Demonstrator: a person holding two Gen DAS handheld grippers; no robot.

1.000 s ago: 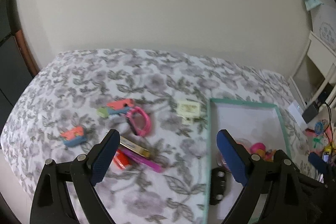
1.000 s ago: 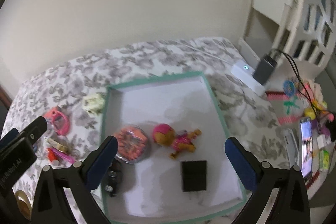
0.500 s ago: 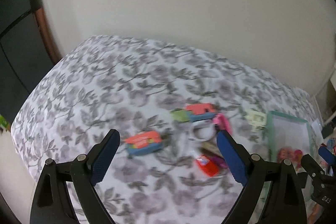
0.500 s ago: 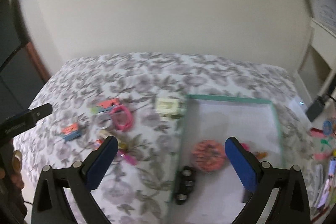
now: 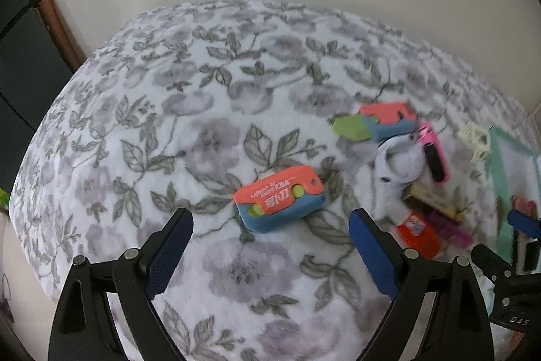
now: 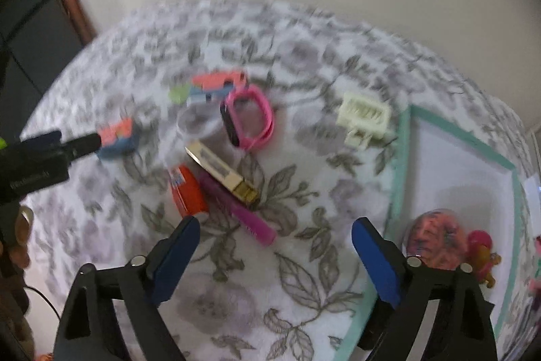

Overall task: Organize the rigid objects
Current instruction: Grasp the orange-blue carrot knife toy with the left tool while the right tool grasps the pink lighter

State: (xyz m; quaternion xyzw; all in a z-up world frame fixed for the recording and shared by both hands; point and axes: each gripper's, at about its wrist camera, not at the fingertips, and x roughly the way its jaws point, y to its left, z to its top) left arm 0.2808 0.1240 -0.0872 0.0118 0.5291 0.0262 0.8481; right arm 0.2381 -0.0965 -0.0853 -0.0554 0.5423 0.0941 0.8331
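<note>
While a second ago both cameras looked across at the green-rimmed tray (image 6: pixel 402 164) and the toys in it, both grippers have since swung away from it and dropped toward the loose things on the flowered bedspread (image 5: pixel 189 137). That suggests a fresh pick is starting. The left gripper (image 5: pixel 270 251) now points steeply down, its fingers spread wide and empty, with the red and blue case (image 5: pixel 280 198) lying just ahead between them. The right gripper (image 6: pixel 275 254), tilted down too, has just been narrowing its jaws a little, yet they stand well apart with nothing between them; the purple pen (image 6: pixel 236 208), gold bar (image 6: pixel 221 171) and red box (image 6: pixel 187 190) lie just ahead, outside the tray.
</note>
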